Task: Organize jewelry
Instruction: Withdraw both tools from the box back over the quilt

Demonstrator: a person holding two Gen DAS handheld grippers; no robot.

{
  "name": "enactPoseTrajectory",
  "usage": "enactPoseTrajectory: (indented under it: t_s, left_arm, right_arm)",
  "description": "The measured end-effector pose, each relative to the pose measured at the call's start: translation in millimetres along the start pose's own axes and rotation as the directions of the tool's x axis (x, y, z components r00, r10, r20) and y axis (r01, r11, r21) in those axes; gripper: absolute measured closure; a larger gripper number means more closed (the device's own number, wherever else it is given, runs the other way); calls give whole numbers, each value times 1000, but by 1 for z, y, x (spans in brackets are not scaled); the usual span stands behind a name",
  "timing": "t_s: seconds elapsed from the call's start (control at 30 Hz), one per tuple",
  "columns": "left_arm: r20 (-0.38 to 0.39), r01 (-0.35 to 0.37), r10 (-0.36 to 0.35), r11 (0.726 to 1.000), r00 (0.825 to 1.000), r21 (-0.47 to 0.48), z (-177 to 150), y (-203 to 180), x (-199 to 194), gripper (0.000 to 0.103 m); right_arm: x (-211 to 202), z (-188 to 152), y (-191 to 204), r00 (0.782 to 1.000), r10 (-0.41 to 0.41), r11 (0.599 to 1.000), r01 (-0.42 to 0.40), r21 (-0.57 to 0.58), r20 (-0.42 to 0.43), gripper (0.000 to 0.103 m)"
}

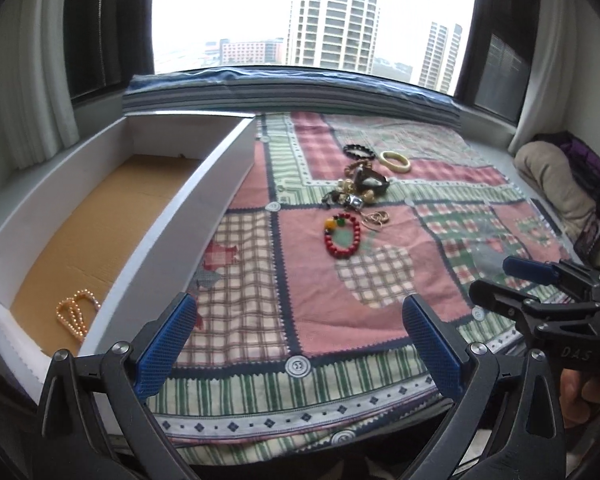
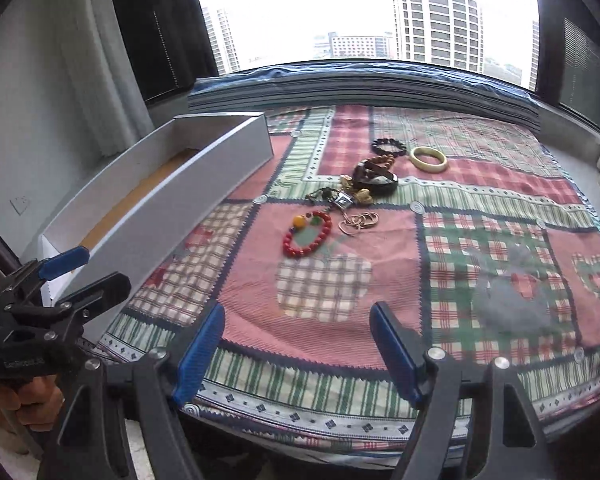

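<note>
Two hand-held grippers, each with two blue-padded fingers, hover above a patchwork cloth (image 1: 300, 280). The left gripper (image 1: 300, 332) has its jaws spread wide with nothing between them; in its own view the near end of the box lies just beside its left finger. The right gripper (image 2: 298, 342) likewise stands spread and empty, its gap somewhat narrower. Each tool appears at the edge of the other's view, a hand (image 2: 24, 404) visible beneath the left one. Farther out, near the middle of the cloth, lies the jewelry in one loose group: one red bead bracelet (image 1: 342, 236) with a yellow and a green bead, nearest the grippers; one cluster of thin gold-coloured rings (image 1: 377, 219) just beside it; one tangled heap (image 1: 360, 186) of a watch, beads and small pieces whose count cannot be told; one dark bead bracelet (image 1: 359, 151); and one cream bangle (image 1: 396, 161), farthest back. To the left stands one long white box (image 1: 204, 200) with a brown cardboard floor, holding one pearl strand (image 1: 76, 312) at its near end. Beyond, one window shows tower blocks.
</note>
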State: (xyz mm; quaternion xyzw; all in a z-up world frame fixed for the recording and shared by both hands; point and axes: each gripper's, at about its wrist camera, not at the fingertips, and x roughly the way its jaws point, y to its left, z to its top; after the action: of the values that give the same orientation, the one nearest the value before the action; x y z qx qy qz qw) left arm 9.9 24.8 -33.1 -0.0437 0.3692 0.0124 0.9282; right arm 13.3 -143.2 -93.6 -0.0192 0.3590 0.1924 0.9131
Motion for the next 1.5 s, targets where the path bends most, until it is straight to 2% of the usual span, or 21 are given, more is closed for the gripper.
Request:
enactPoseTrajectory:
  t_s: [0.17,0.63,1.07,1.5]
  left_arm:
    - [9,-9,9,999,1000,50,-6,-14,-5,1]
    - [-30,-51,51,999,998,-11,-4,-9,10,1]
    - [-64,-71,69,997,996,-21,24,-45,45,1]
    - [-107,-123,122,992,987,-2,43,-67,81,1]
  right_arm:
    - [-4,-11,-6,999,-46,999,46,-5,10,27]
    - [-4,-17,-7,997,-78,997,78,-19,21,27]
    - [-9,-10,-52,991,-109,994,109,4,72,27]
    - [13,-9,-99,994,-104,994,103,39,44,27]
